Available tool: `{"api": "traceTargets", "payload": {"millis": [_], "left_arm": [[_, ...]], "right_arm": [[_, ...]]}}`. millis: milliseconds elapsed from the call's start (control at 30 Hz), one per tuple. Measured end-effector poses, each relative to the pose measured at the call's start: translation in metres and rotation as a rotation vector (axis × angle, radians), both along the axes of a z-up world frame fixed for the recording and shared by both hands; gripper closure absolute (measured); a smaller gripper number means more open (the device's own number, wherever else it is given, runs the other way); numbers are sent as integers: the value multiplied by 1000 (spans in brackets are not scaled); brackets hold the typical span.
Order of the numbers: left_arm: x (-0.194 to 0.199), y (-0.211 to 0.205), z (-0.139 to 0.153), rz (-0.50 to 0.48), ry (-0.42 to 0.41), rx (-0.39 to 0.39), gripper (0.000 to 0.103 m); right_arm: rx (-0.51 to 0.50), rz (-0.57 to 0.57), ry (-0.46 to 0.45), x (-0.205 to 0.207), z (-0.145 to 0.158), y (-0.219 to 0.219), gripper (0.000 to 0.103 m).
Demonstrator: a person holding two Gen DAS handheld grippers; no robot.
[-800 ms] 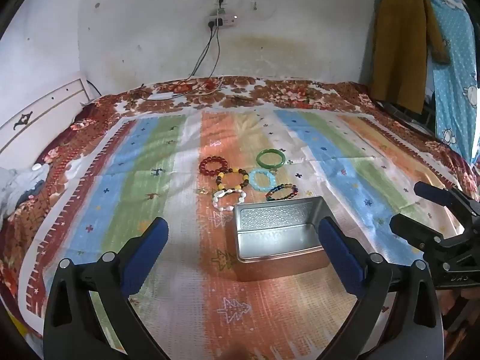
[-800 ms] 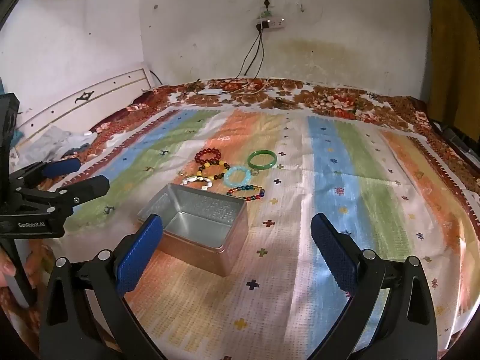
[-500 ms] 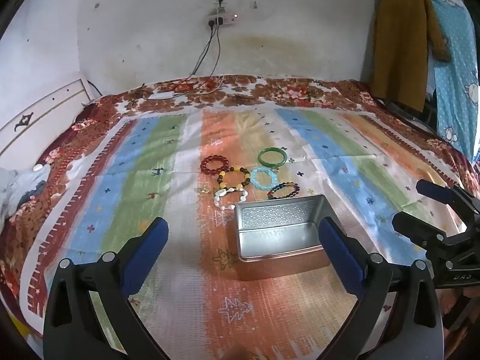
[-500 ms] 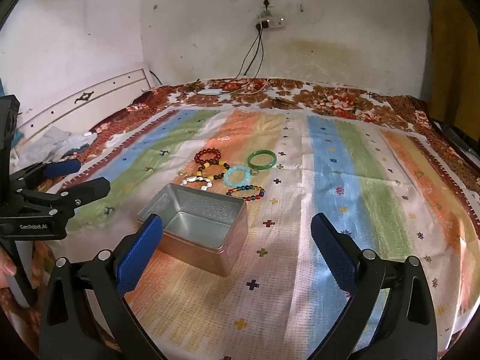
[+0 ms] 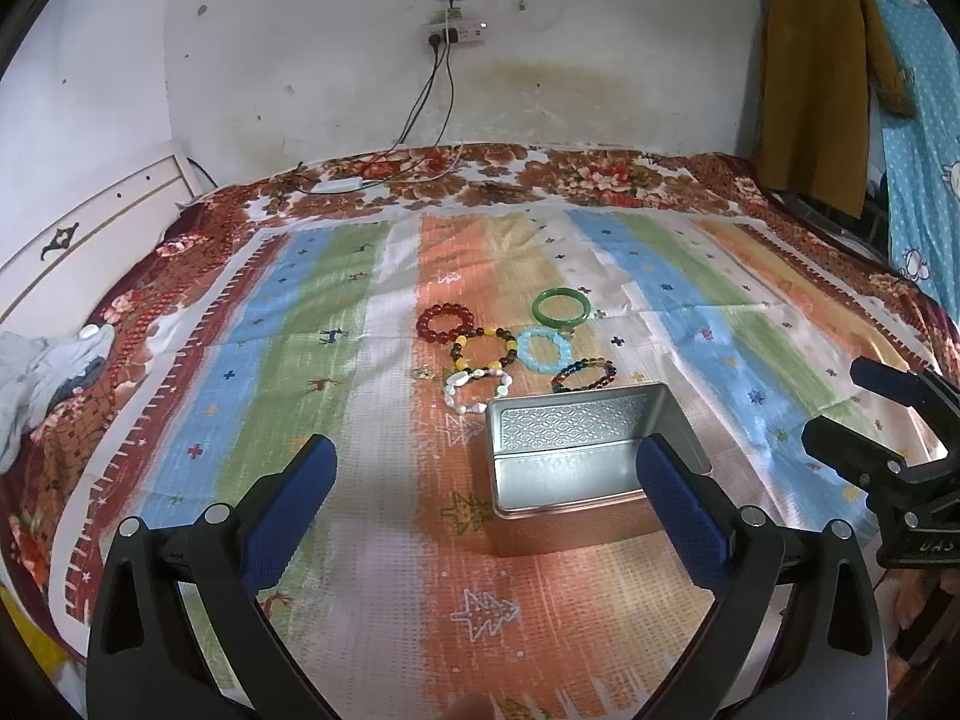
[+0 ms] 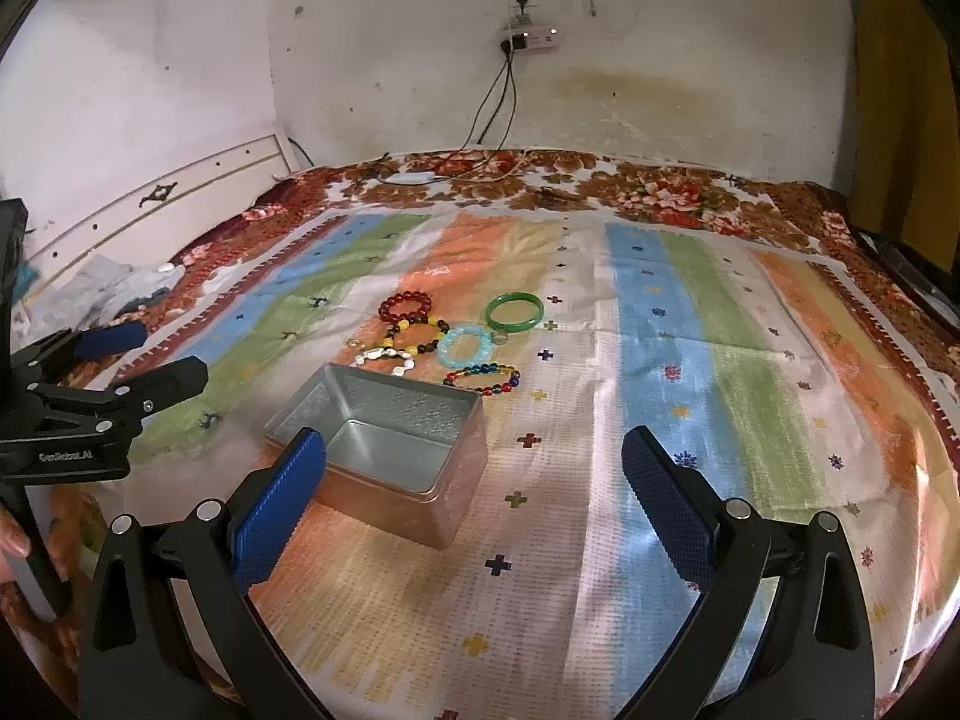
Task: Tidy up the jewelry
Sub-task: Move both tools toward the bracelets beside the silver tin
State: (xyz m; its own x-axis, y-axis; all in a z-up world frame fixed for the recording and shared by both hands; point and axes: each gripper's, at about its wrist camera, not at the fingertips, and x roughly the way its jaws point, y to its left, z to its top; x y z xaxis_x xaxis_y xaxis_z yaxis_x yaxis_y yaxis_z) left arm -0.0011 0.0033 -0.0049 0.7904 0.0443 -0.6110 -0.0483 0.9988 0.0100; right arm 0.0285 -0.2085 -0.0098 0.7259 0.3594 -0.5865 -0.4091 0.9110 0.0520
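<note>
Six bracelets and an open tin box lie on the striped bed cover, both tongs wide open and empty.

The silver tin box (image 5: pixel 585 450) has an embossed inner wall and nothing inside. At its 12 o'clock lie the red bead bracelet (image 5: pixel 446 320), green bangle (image 5: pixel 561 308), light blue bracelet (image 5: pixel 543 349), yellow-and-dark bead bracelet (image 5: pixel 483 349), white bracelet (image 5: pixel 477 389) and multicolour bead bracelet (image 5: pixel 583 376). The left tongs (image 5: pixel 486 480) hang above the bed cover (image 5: pixel 300 324), touching nothing; the right tongs (image 6: pixel 474 468) too. Only the left view shows hanging clothes (image 5: pixel 810 72) at 2 o'clock; only the right view shows a fingertip (image 6: pixel 12 537) on the other handle.
</note>
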Motion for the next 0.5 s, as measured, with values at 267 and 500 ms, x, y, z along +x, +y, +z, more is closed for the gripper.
{"api": "traceTargets", "payload": {"millis": [267,500], "left_arm": [[-1,-2,2,10,-20,-16,5],[2,-2,1,14,-10,-2,5]], "right_arm": [[9,9,1,0,-1,0,2],[1,13,-4,2,0,2,2]]}}
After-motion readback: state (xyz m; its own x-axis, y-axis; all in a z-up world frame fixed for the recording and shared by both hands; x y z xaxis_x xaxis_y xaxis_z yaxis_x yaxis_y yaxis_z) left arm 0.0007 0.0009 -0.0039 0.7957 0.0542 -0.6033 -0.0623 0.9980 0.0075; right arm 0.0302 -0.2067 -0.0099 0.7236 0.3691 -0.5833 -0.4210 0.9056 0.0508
